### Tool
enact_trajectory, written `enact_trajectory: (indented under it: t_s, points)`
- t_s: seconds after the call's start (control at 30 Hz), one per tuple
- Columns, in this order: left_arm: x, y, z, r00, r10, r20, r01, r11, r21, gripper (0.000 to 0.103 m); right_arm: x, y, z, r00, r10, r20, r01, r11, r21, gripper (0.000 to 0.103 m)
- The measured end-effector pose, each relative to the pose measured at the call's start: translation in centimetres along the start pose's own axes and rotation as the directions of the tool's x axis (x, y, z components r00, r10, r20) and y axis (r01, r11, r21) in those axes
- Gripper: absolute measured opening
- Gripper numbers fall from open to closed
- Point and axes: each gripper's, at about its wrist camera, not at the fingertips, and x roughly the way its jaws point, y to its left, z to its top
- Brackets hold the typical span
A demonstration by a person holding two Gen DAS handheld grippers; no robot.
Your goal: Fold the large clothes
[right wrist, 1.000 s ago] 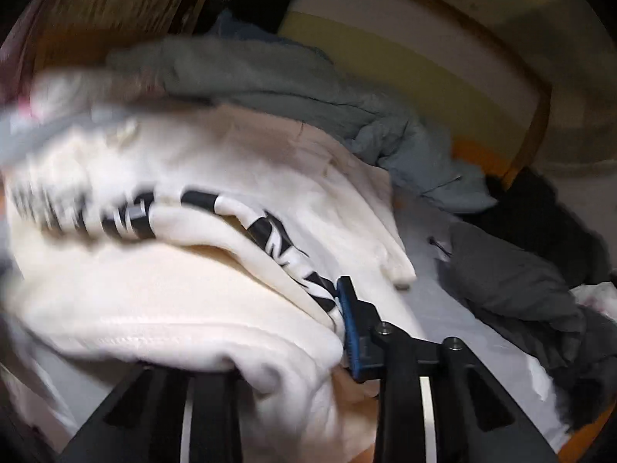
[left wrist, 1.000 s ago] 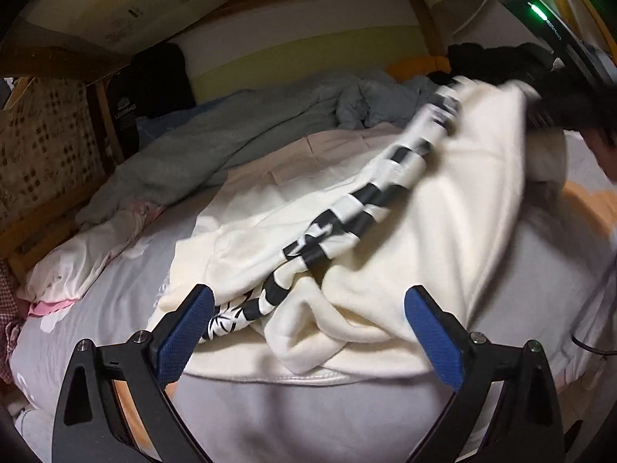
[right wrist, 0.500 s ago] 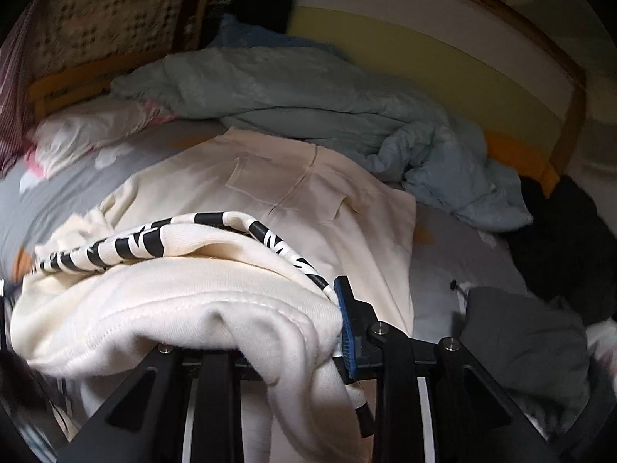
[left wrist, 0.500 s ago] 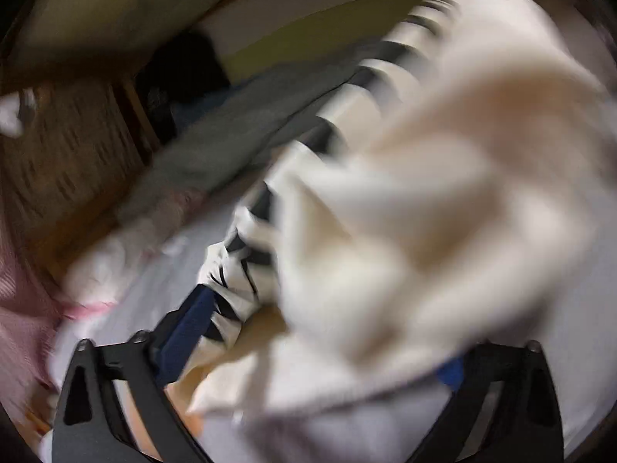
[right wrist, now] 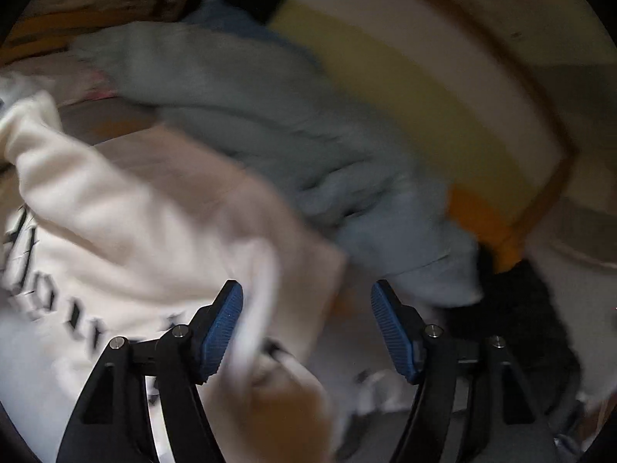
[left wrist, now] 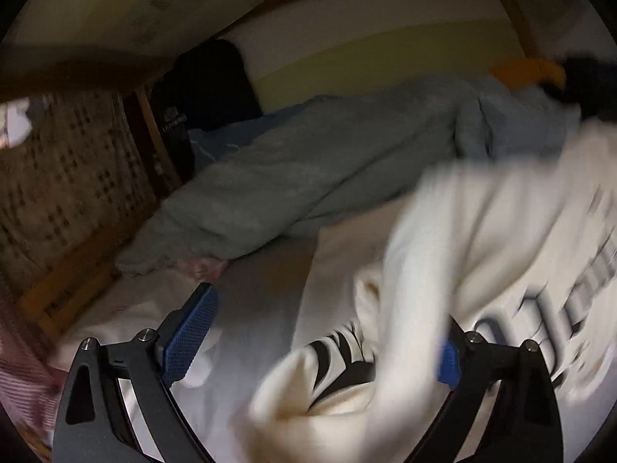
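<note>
A cream sweatshirt (left wrist: 482, 231) with black lettering fills the right of the left wrist view, blurred by motion. Its lower folds lie between the wide-apart fingers of my left gripper (left wrist: 327, 308) and cover most of the right pad, but neither pad presses on it. In the right wrist view the same sweatshirt (right wrist: 115, 212) lies at the left. One loose edge of it hangs between the jaws of my right gripper (right wrist: 306, 289), which are opening. Neither blue pad touches the cloth.
The garment lies on a bed with a pale grey sheet (left wrist: 262, 289). A grey-blue garment (left wrist: 327, 162) is crumpled along the back. A wooden bed frame (left wrist: 77, 281) runs on the left. Dark clothes (right wrist: 513, 308) are piled at the right, before a yellow-striped cushion (right wrist: 424, 88).
My right gripper, shut on the sweatshirt's edge before, has opened and the cloth has slipped free. Both grippers have moved and risen. The sweatshirt has swung to the right in the left wrist view.
</note>
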Motion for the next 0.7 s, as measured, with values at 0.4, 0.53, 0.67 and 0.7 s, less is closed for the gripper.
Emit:
enact_trajectory:
  t_s: [0.4, 0.53, 0.67, 0.7]
  points:
    - [2.9, 6.1, -7.6, 0.945, -0.208, -0.252, 0.159, 0.967, -0.201, 0.1, 3.1, -1.8, -14.0, 0.833, 0.528, -0.162, -0.396, 0.776, 0.49, 0.079]
    - [5.8, 7.2, -10.8, 0.884, -0.349, -0.31, 0.208, 0.889, -0.407, 0.064, 7.6, -1.8, -17.6, 0.711, 0.698, -0.084, -0.462, 0.554, 0.693, 0.02]
    - [5.2, 7.8, -9.4, 0.912, -0.335, -0.238, 0.206, 0.873, -0.443, 0.014, 5.5, -2.2, -17.2, 0.82, 0.567, -0.078, -0.358, 0.615, 0.703, 0.009]
    - [4.0, 8.0, -8.2, 0.935, -0.303, -0.185, 0.2, 0.88, -0.43, 0.014, 3.5, -2.8, -16.6, 0.861, 0.505, -0.059, -0.336, 0.653, 0.679, 0.008]
